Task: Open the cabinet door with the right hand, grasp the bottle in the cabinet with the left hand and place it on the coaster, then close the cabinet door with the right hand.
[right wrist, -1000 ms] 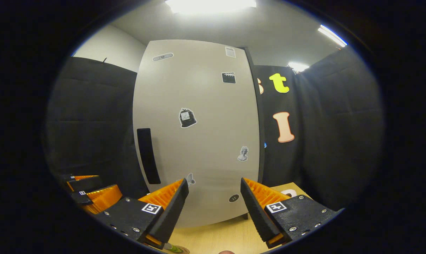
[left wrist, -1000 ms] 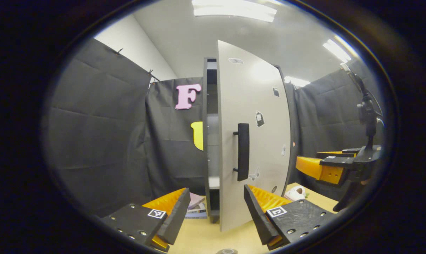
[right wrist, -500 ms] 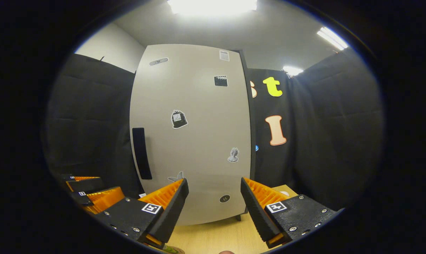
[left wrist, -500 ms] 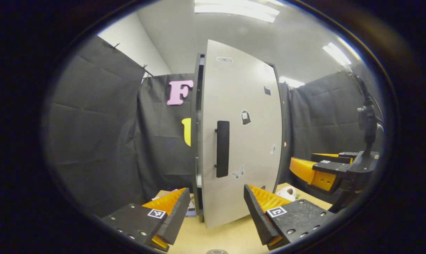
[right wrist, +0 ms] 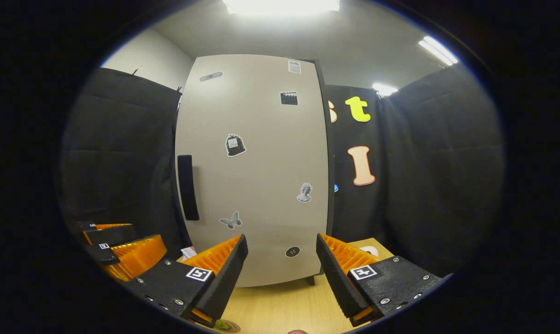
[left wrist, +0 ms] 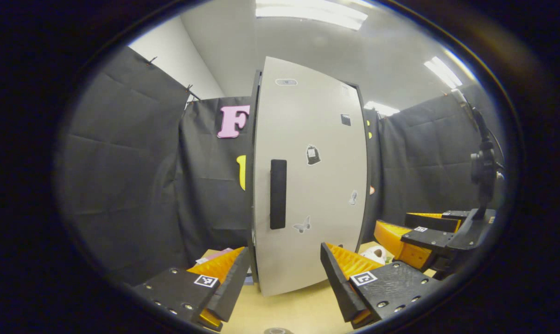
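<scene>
The tall grey cabinet door with its black vertical handle stands almost flush with the dark cabinet frame. My left gripper is open and empty, a short way in front of the door's lower part. The right gripper shows at the right of the left gripper view, off the door. In the right gripper view the door and handle face me. My right gripper is open and empty. The left gripper sits low at the left. A round grey cap peeks in at the bottom edge.
The wooden table runs under both grippers. A small white object lies right of the cabinet, and flat papers or books lie to its left. A black stand rises at the far right. Something green on a brown disc shows at the bottom edge.
The cabinet door has swung from partly open to nearly shut, hiding the shelves inside. The right gripper has dropped lower and drawn back from the door. Both grippers stayed open.
</scene>
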`<state>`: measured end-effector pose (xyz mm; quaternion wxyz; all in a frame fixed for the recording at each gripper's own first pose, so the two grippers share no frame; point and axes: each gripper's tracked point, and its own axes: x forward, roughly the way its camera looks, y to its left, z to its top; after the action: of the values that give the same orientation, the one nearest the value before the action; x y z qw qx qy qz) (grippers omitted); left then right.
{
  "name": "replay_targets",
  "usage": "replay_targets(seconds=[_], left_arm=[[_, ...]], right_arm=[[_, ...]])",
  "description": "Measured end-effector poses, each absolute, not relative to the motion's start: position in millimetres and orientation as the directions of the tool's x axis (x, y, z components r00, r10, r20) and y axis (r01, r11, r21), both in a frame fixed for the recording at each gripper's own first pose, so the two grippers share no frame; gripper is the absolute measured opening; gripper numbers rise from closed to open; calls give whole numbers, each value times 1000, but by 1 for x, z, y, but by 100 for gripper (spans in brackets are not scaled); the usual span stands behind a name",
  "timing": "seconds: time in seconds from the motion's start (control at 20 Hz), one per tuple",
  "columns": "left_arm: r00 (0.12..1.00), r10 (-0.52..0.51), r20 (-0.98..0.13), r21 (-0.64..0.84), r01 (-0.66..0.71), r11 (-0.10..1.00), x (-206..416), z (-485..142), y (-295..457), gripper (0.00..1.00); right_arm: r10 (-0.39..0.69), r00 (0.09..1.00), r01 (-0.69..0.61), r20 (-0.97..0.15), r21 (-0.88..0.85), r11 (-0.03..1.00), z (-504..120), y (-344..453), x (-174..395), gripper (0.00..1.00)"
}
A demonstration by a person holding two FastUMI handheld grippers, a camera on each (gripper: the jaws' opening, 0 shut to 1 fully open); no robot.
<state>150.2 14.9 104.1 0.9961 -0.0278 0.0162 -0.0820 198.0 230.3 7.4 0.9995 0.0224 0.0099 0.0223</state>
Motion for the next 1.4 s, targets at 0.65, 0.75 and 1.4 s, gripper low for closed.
replay_targets(seconds=[0.65, 0.75, 1.4], left_arm=[[986, -153, -65, -44, 150, 988, 135, 94, 22, 87], [986, -156, -58, -48, 154, 987, 135, 97, 21, 87], [981, -189, -47, -48, 187, 981, 142, 98, 8, 87]], right_arm=[[60, 997, -58, -44, 45, 997, 1, 248, 201, 92], [50, 998, -48, -39, 48, 998, 1, 247, 200, 92], [-2, 1000, 2, -31, 11, 1000, -1, 234, 197, 92]])
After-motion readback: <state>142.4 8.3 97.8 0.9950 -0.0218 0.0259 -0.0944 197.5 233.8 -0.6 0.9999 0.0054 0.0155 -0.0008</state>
